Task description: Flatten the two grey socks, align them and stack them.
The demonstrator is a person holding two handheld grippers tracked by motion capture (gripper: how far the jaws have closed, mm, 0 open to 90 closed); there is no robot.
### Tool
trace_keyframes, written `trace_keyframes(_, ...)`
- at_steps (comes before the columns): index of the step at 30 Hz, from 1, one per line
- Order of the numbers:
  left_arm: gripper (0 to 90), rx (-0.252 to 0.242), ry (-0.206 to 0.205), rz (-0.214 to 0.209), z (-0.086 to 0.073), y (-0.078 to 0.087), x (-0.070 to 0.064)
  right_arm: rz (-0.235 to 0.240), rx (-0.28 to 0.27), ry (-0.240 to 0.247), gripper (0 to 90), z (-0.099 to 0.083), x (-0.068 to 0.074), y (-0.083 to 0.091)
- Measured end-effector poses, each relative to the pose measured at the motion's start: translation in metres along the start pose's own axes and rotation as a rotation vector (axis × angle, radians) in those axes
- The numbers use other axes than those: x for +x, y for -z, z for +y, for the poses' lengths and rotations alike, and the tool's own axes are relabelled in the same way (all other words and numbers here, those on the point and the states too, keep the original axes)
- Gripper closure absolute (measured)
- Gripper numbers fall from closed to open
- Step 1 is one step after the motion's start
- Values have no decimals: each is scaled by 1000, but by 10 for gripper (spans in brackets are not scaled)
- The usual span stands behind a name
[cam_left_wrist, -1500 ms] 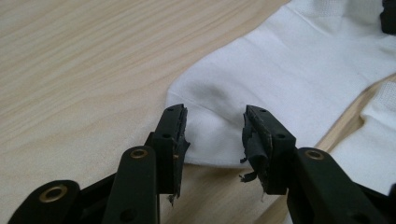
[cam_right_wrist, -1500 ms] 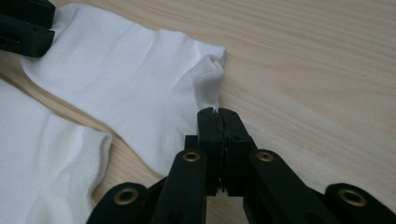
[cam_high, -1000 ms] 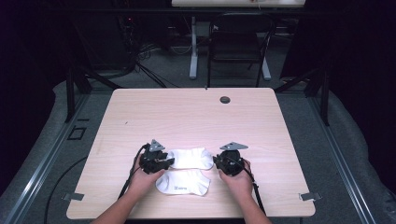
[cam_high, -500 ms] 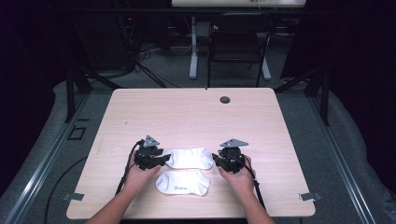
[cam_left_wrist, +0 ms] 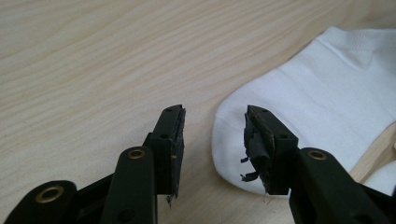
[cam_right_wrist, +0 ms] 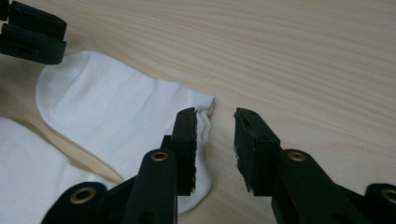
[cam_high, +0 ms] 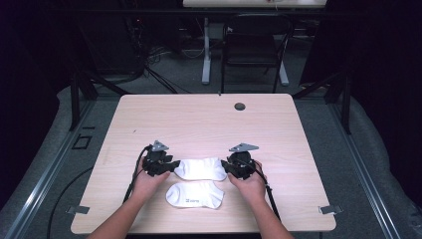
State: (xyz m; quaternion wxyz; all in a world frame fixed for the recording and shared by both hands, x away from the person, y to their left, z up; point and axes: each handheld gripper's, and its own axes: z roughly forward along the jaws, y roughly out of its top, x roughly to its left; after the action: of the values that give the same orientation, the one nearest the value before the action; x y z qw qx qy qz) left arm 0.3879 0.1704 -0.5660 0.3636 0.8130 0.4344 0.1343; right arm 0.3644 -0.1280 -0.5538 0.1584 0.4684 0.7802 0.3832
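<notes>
Tongs flank a white ankle sock on the light wooden tabletop: the left tongs sit at the sock's 9 o'clock end with jaws apart, the rounded end just beside them, while the right tongs sit at its 3 o'clock end, jaws likewise apart and empty at the sock's edge. A second white ankle sock lies at 6 o'clock of the first, near the person's hands. A dark round grommet marks the tabletop's far edge at 12 o'clock.
</notes>
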Motion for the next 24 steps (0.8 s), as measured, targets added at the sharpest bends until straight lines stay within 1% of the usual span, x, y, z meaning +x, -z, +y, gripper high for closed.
trace_keyframes(1, 575, -3, -1, 2, 0, 0, 0, -3, 6, 0, 676, 0, 0, -1)
trace_keyframes(4, 573, -5, -2, -4, 0, -1, -1, 14, 11, -7, 666, -2, 0, -4)
trace_keyframes(5, 573, 2, -1, -9, 0, -1, -1, 20, 18, -12, 664, -2, 0, -5)
trace_keyframes(7, 575, 9, -5, -7, 0, -2, -1, 28, 13, -10, 664, -3, 2, -7)
trace_keyframes(10, 610, 19, 3, -19, -1, -5, -1, 29, 24, -2, 696, -4, 3, -9)
trace_keyframes(12, 634, 28, -2, -23, -2, -7, -1, 17, 37, -1, 731, -6, 4, -12)
trace_keyframes(13, 641, 36, -4, -27, -3, -8, -2, 23, 36, -5, 746, -7, 4, -13)
trace_keyframes(14, 649, 36, -13, -20, -3, -9, -3, 20, 44, -6, 760, -7, 3, -13)
trace_keyframes(15, 658, 44, -17, -21, -3, -10, -4, 20, 45, -5, 773, -7, 3, -13)
trace_keyframes(17, 694, 32, -18, -18, -4, -11, -4, 32, 59, -8, 806, -8, 3, -14)
trace_keyframes(18, 714, 32, -21, -23, -5, -10, -4, 33, 66, -7, 825, -8, 4, -14)
trace_keyframes(20, 757, 29, -25, -23, -5, -10, -4, 32, 66, -2, 850, -9, 4, -14)
trace_keyframes(24, 841, 38, -16, -37, -6, -9, -3, 40, 64, -9, 863, -10, 3, -13)
